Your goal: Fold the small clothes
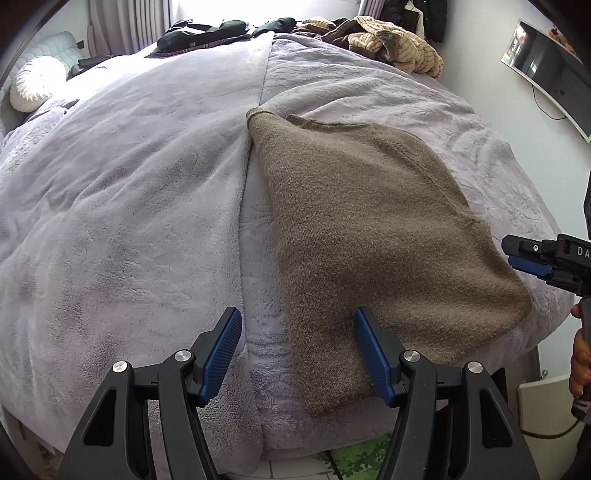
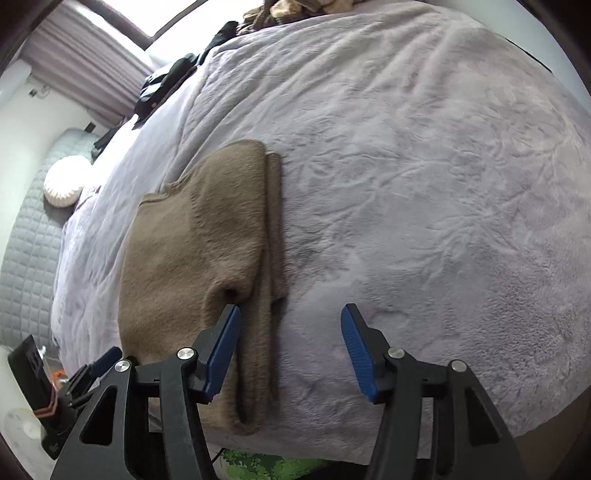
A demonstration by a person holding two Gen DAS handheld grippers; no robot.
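While both claws gape, sweater covers bed.

Lilac-blanketed bed, curtained window

hidden: brown sweater near edge, behind left tool | cropped: wall screen

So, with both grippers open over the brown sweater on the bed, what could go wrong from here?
1. The folded-over strip along the brown sweater's right edge lies loose and could slip open on the plush blanket.
2. The sweater's near end lies at the bed's edge, so a pull toward the person might drag it off.
3. The right gripper stands beside the fold; closing may pinch only one layer. The left gripper may catch blanket too.
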